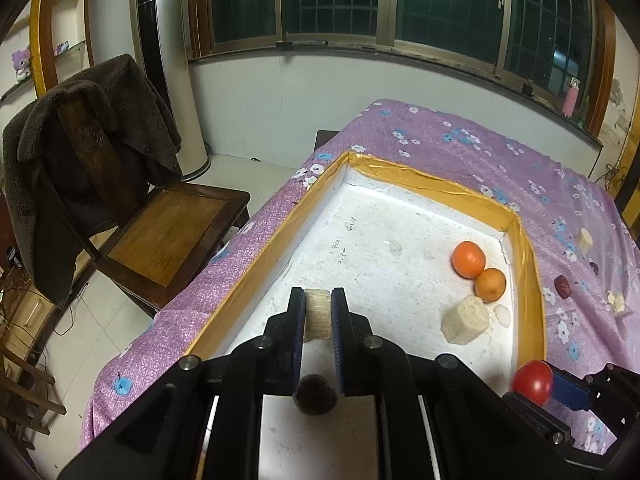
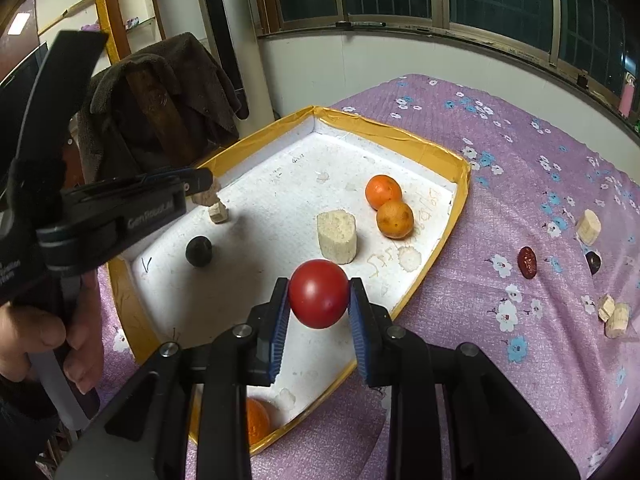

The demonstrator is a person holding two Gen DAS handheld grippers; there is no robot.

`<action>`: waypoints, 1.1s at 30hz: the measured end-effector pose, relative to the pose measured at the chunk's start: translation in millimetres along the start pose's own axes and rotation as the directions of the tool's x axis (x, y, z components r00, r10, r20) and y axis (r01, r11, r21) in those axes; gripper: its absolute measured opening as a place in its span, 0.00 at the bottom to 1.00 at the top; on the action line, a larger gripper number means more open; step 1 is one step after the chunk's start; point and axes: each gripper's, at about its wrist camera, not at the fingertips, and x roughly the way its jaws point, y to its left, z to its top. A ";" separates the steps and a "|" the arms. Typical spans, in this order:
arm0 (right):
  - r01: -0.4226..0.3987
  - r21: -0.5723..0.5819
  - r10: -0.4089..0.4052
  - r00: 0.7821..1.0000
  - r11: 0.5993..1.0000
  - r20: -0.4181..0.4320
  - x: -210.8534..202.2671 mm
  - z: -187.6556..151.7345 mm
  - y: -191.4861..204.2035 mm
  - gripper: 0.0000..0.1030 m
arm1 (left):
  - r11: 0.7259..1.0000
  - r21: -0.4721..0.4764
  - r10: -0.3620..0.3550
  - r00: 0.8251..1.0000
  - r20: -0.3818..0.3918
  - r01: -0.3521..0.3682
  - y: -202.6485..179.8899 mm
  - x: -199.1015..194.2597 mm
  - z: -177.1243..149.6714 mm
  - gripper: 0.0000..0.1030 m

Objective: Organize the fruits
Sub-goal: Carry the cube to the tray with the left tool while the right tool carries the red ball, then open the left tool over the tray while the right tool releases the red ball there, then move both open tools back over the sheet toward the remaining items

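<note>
My left gripper [image 1: 318,295] is shut on a pale cut fruit piece [image 1: 317,316], low over the left side of the white foam tray [image 1: 420,178]. A dark round fruit [image 1: 316,394] lies on the tray floor under its fingers. My right gripper [image 2: 319,282] is shut on a red tomato [image 2: 319,293] above the tray's near edge. Two oranges [image 2: 383,192] [image 2: 395,219] touch each other near the tray's right wall [image 2: 460,200], with a pale chunk [image 2: 337,236] standing upright beside them. A third orange [image 2: 256,420] shows partly under my right gripper.
On the purple flowered cloth [image 2: 520,160] right of the tray lie a red date [image 2: 527,262], a dark fruit [image 2: 593,262] and several pale chunks [image 2: 589,227]. A wooden chair [image 1: 168,232] with a dark coat stands left of the table. A hand [image 2: 48,340] holds the left tool.
</note>
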 end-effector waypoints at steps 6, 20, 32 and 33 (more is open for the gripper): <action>-0.003 -0.007 0.003 1.000 1.000 -0.011 7.7 0.2 0.6 0.30 | 1.000 0.003 0.005 1.000 -0.015 -0.005 0.1 5.8 2.9 0.11; -0.004 -0.008 0.004 1.000 1.000 -0.019 13.6 -0.6 3.0 0.30 | 0.999 -0.032 -0.005 0.999 -0.047 0.004 10.0 13.1 8.0 0.29; -0.002 0.095 -0.009 0.993 0.996 0.117 -49.0 -26.1 -28.5 0.83 | 0.998 -0.046 -0.048 0.995 0.089 0.052 -1.8 -52.0 -1.6 0.77; -0.008 0.128 -0.011 0.989 0.992 0.147 -62.4 -32.9 -42.1 0.85 | 0.997 -0.029 -0.068 0.993 0.097 0.071 -12.0 -58.9 -5.7 0.77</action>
